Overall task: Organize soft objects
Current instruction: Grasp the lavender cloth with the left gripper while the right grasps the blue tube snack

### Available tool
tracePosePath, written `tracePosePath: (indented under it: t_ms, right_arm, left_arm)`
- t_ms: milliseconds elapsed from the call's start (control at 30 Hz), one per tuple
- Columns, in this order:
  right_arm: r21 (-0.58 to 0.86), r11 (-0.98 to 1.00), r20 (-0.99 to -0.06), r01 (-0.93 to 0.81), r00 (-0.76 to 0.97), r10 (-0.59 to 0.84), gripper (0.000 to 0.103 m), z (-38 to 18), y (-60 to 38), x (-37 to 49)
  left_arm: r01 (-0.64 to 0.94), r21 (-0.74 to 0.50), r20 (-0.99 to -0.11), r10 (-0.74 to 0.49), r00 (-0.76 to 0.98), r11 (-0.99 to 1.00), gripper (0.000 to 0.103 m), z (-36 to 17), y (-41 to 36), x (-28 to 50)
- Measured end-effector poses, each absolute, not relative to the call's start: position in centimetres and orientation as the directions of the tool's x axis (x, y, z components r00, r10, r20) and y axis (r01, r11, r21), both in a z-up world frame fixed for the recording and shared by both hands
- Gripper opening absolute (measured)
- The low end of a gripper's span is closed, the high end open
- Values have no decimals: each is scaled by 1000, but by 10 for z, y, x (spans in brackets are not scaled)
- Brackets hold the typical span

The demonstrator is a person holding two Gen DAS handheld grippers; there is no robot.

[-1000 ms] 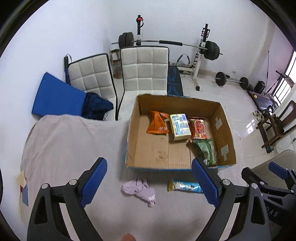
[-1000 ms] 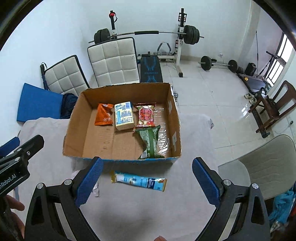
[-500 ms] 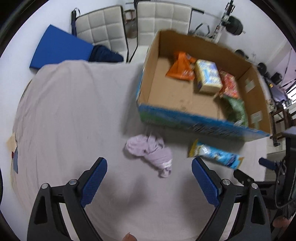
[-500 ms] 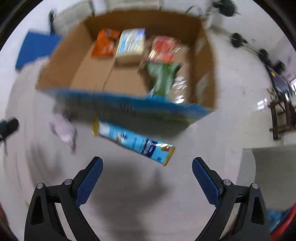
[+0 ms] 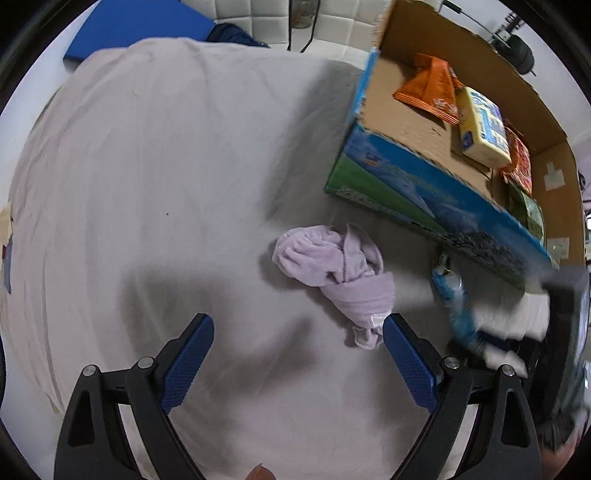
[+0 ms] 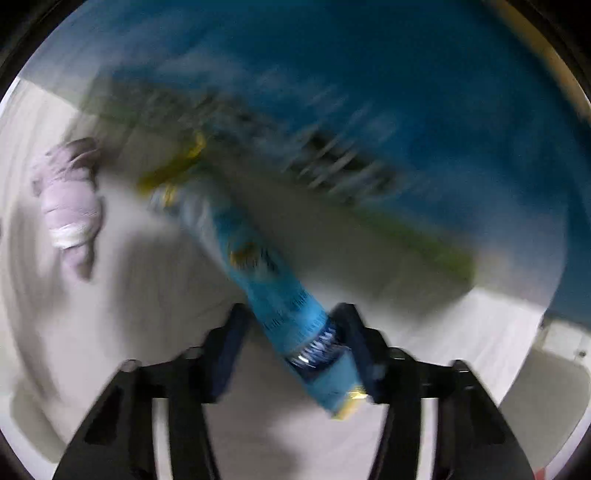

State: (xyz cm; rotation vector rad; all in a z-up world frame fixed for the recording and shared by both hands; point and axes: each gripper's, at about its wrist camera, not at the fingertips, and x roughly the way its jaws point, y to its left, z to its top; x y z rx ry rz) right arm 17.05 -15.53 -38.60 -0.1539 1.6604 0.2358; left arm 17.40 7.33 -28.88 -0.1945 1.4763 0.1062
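A crumpled lilac cloth [image 5: 332, 266] lies on the grey-sheeted table [image 5: 147, 184], in front of a cardboard box [image 5: 424, 184]. My left gripper [image 5: 295, 325] hangs open just above the sheet, and the cloth's tail end lies by its right fingertip [image 5: 391, 325]. A long light-blue snack packet [image 6: 258, 266] lies slantwise before the box wall [image 6: 406, 92]. My right gripper [image 6: 291, 325] is closing around the packet's near end, with a pad at each side of it. The right wrist view is badly blurred. The lilac cloth [image 6: 70, 206] shows at its left.
The box holds an orange bag [image 5: 432, 92], a yellow-blue pack [image 5: 480, 129], a red bag [image 5: 519, 166] and a green bag [image 5: 528, 214]. White padded chairs [image 5: 258, 22] and a blue mat [image 5: 136, 29] stand past the table's far edge.
Both grippers have dropped close to the table and tipped downward. The right gripper's jaws have come from wide open to narrow around the blue packet. The left jaws stay wide.
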Motion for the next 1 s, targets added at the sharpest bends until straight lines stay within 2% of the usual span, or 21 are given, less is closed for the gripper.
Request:
tracePosePath:
  t_ms: [133,267,400,433,467,500,633,733,867,900,1000]
  right_arm:
    - [171,971,-980,-166,-134,150,49,-378,-155,169]
    - [113,984,-992,-136,-67,104,50,-378,-153,184]
    - [73,994,-996,-77,-54,68,50,-391,-150,197]
    - [65,996,-997,-62,-54,62,48,-391,-151,196]
    - [50,998,-997,-46,-65,47,37,-391,-152,194]
    - [42,999,-996,-34,-81,40,32,-391,-153,192]
    - [-3,1000,-990,0,-142,-3,25,-392,-163,176]
    - [56,997,-978,55,-199,65,25,-395,-177,168]
    - [108,988,-974,111,-188,128,25,-400,-196,166]
    - [116,986,-973,122,-183,137,25,-400,-201,163]
    - [96,986,-974,140,-193,122,25,-402,-208,159]
  left_arm:
    - [-221,-82,-996,-70,60,972,94,-303,78,186]
    - [-244,-103,-994,-105,5,964,94,-328,76,200]
    - [-265,-183,-982,-190,-1,947,94,-347,71,215]
    - [-260,-188,-981,-195,-1,947,94,-349,69,219]
    - [-242,-182,-982,-187,-1,953,94,-349,66,222]
    - [-218,-173,-984,-178,0,960,94,-350,62,224]
    - [-132,-150,-989,-149,11,980,92,-352,49,227]
    - [-102,-172,-985,-172,15,980,77,-353,43,226]
    - [-76,-220,-975,-221,-2,973,44,-354,30,226]
    - [-66,-228,-973,-229,-6,971,40,-354,27,225]
    - [-29,-211,-977,-211,-11,977,39,-353,22,212]
